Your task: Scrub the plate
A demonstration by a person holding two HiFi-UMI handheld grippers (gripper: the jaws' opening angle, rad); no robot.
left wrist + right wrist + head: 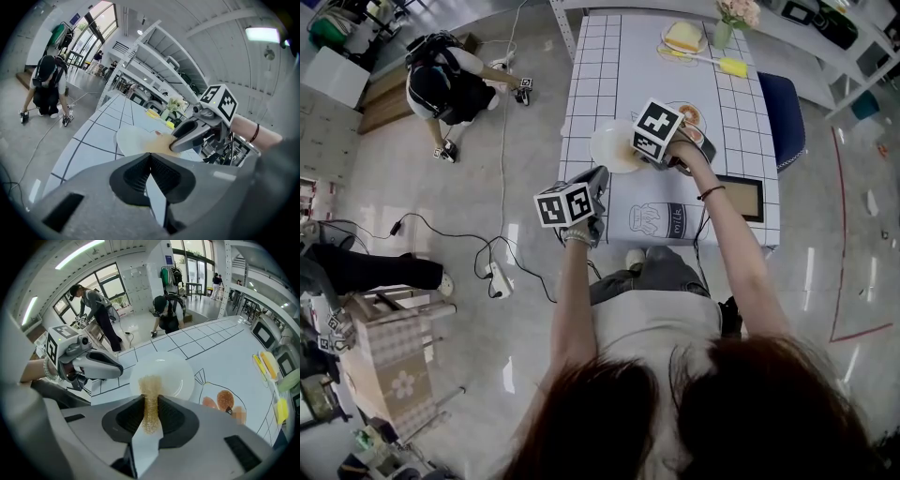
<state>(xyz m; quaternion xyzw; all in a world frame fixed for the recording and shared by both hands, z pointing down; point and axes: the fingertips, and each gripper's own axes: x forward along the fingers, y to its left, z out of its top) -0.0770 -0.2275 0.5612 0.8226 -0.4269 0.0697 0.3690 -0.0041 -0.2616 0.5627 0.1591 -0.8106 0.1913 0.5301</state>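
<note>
A white plate (pixel 612 146) lies on the checked tablecloth near the table's left side. My right gripper (pixel 639 150) is shut on a tan scrub pad (pixel 150 397), whose tip rests on the near part of the plate (pixel 164 373). In the left gripper view, the pad (pixel 161 146) touches the plate (pixel 136 139) under the right gripper (pixel 180 140). My left gripper (pixel 598 180) hovers at the table's near left edge, short of the plate. Its jaws are shut with nothing between them (pixel 149 159). In the right gripper view, the left gripper (pixel 115 369) sits left of the plate.
The table (pixel 609 66) carries a printed cloth, bread on a plate (pixel 682 37), a yellow brush (pixel 724 65), a flower vase (pixel 724 28) and a dark frame (pixel 741 199). A blue chair (pixel 783 111) stands to the right. A person (pixel 441 89) crouches on the floor at left, among cables (pixel 487 253).
</note>
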